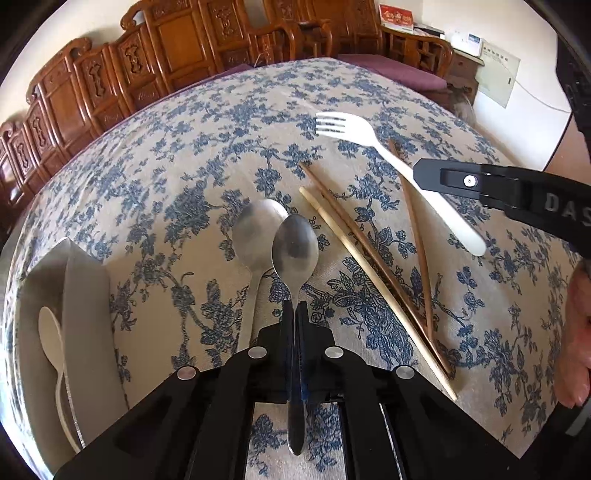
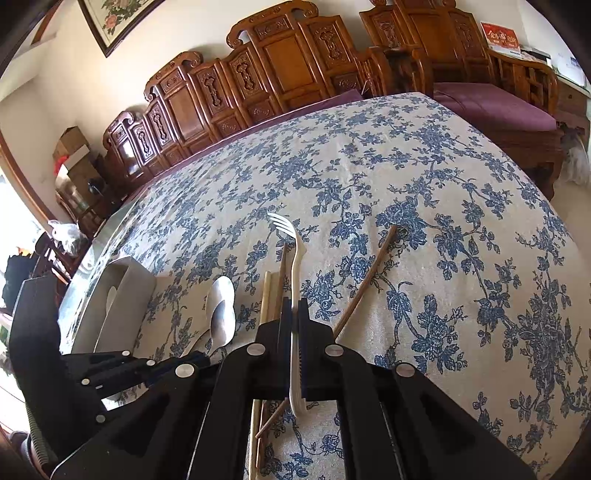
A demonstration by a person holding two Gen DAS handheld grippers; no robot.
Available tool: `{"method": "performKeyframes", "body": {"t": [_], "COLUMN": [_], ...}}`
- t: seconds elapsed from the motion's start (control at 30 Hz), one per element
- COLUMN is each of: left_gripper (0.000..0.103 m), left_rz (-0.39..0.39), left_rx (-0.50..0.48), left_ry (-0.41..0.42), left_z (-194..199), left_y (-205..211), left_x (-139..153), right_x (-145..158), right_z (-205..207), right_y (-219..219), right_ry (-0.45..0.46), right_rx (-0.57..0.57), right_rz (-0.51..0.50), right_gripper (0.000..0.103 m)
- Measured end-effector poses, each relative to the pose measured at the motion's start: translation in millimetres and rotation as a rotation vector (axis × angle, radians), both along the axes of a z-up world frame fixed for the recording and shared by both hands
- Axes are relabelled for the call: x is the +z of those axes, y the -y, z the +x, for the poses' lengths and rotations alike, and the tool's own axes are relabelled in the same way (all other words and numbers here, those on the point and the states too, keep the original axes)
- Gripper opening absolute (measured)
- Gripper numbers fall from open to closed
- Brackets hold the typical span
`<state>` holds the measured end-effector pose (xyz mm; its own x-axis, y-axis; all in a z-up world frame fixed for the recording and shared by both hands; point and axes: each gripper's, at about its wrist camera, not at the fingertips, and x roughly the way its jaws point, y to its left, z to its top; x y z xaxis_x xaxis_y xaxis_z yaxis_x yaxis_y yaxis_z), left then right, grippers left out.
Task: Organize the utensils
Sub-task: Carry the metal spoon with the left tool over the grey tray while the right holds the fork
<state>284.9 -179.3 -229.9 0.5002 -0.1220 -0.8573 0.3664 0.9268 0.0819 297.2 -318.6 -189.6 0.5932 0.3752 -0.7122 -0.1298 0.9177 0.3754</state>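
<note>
— Inspector: Your left gripper (image 1: 295, 314) has its fingers pressed together, clamped on a spoon handle. And the right?

— Operator: Same?

— Inspector: Yes. Your right gripper (image 2: 294, 310) is clamped on a fork handle, with your left gripper low at its left side.

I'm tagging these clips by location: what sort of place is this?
Most likely a home living or dining room: a table under a blue floral tablecloth, carved wooden bench seating with a purple cushion, and a framed flower painting on the wall.
</note>
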Motion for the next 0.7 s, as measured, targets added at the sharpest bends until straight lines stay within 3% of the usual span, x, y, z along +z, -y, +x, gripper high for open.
{"method": "performKeyframes", "body": {"t": [0.7], "left_gripper": [0.002], "left_rz": [-0.047], "left_rx": [0.07], "left_ry": [0.128], "left_z": [-27], "left_y": [-65], "left_x": [73], "right_x": [24], "right_z": [-14], "right_y": [-46], "right_ry": [0.073], "right_rx": [0.11], "right_rz": [-0.002], "right_gripper": [0.004]}}
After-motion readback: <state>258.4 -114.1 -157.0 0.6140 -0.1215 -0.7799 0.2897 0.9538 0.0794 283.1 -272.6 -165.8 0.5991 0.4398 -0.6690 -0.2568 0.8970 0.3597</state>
